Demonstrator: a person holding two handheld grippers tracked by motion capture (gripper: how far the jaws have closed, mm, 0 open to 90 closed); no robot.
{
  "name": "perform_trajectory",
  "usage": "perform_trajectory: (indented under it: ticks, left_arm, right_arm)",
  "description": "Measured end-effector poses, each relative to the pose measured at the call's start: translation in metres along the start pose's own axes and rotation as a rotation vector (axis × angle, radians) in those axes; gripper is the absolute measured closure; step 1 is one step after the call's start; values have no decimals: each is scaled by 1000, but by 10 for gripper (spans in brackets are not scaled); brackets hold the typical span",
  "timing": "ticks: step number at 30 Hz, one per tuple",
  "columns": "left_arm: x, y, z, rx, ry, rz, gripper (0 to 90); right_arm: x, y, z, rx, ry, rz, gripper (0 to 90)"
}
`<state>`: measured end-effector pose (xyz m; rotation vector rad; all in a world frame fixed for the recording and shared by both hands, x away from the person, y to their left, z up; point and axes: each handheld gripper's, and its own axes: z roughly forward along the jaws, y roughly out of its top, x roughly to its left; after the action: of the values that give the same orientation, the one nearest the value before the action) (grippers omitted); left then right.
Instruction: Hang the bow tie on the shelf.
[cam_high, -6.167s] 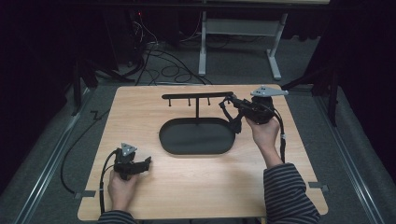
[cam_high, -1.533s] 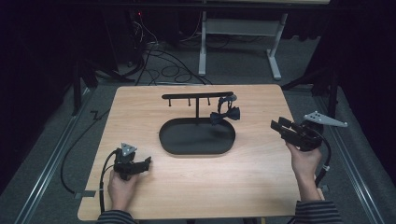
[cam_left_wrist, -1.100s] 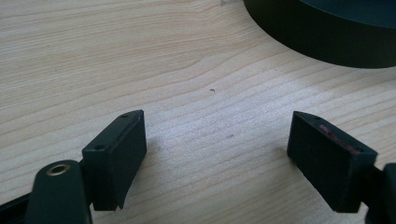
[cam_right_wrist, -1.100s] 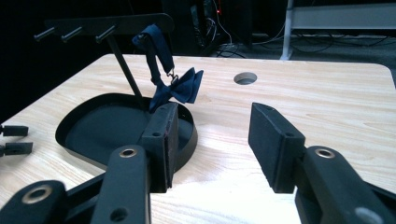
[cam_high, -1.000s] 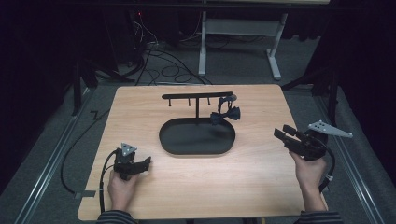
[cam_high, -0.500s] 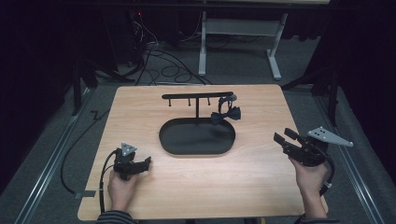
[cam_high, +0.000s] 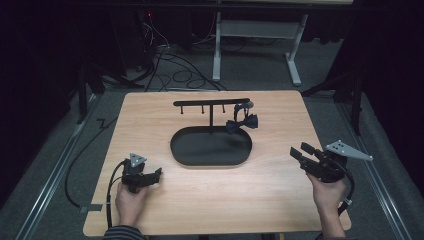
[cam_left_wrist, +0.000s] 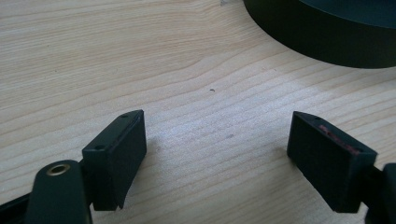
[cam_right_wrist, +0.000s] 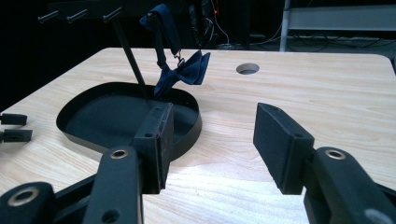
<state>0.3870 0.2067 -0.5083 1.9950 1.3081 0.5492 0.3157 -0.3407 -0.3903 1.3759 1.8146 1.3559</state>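
From the high view we see a wooden table (cam_high: 210, 200) with a black tray (cam_high: 211, 148) in the middle and a black rack (cam_high: 211, 103) standing over it. A dark bow tie (cam_high: 241, 122) hangs from the rack's right end, just above the tray's far rim. Our left gripper (cam_high: 156, 174) rests near the front left corner, and our right gripper (cam_high: 299, 152) sits by the right edge, both well apart from the bow tie.

In the left gripper view our jaws are spread wide over bare wood, holding nothing.

In the right gripper view our jaws are spread too, empty, and they look toward the tray (cam_right_wrist: 187, 135) and the hanging bow tie (cam_right_wrist: 182, 70).

We think the hanging job looks done, with little left to do
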Motion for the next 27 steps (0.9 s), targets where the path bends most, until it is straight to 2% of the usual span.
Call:
perform_trajectory:
  ticks: [27]
  left_arm:
    - [0,0,0,-1,1,0,201]
  right_arm:
    - [3,-30,12,33,35,54,506]
